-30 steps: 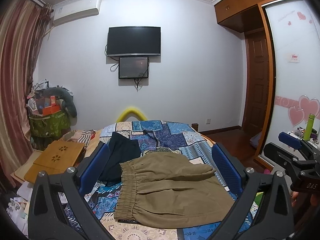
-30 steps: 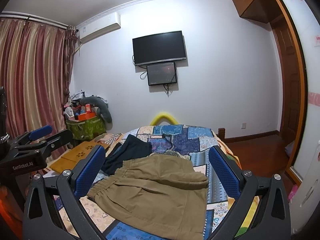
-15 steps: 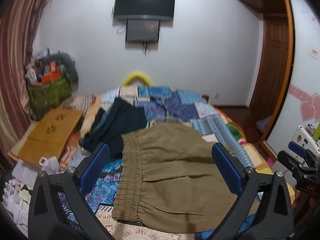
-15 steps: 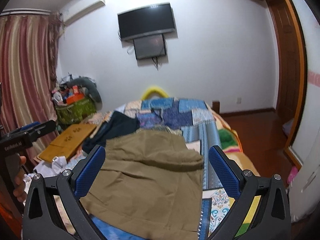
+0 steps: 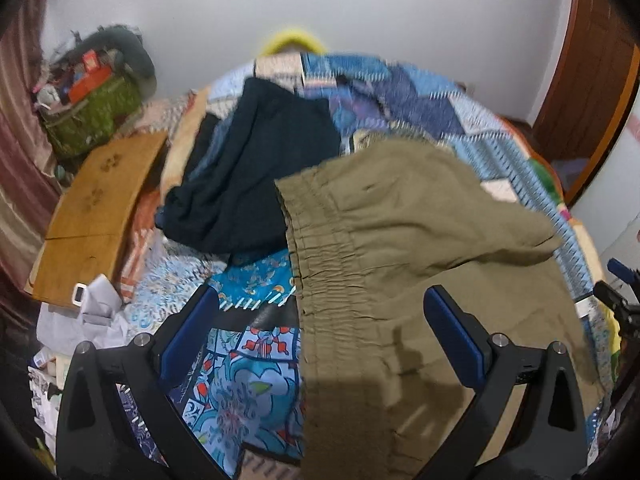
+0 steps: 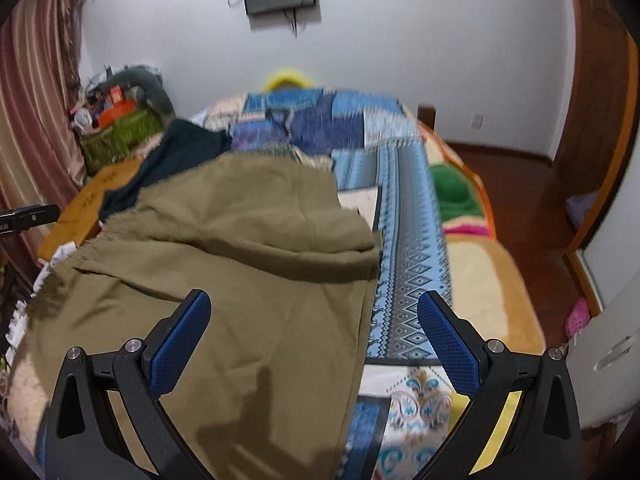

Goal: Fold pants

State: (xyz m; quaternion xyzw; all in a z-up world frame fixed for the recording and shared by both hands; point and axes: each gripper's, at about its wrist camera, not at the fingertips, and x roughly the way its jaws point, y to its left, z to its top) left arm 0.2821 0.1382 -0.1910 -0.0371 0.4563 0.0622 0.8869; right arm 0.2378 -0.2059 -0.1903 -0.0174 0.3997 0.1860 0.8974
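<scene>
Olive-khaki pants (image 5: 404, 240) lie folded on the patchwork bed, the elastic waistband (image 5: 320, 264) toward the left; they also show in the right wrist view (image 6: 248, 248). My left gripper (image 5: 320, 320) is open and empty, held above the waistband edge. My right gripper (image 6: 314, 328) is open and empty, held above the pants' right hem edge. Neither gripper touches the cloth.
A dark navy garment (image 5: 260, 172) lies on the bed behind the pants. A wooden lap table (image 5: 96, 208) and a green basket (image 5: 92, 116) stand left of the bed. The patchwork quilt (image 6: 408, 216) and a green-and-yellow blanket (image 6: 472, 264) lie to the right. A door (image 6: 600, 80) is at the far right.
Both grippers have tilted down and moved closer to the bed, so the pants fill more of each view. Both stay open; the pants have not moved.
</scene>
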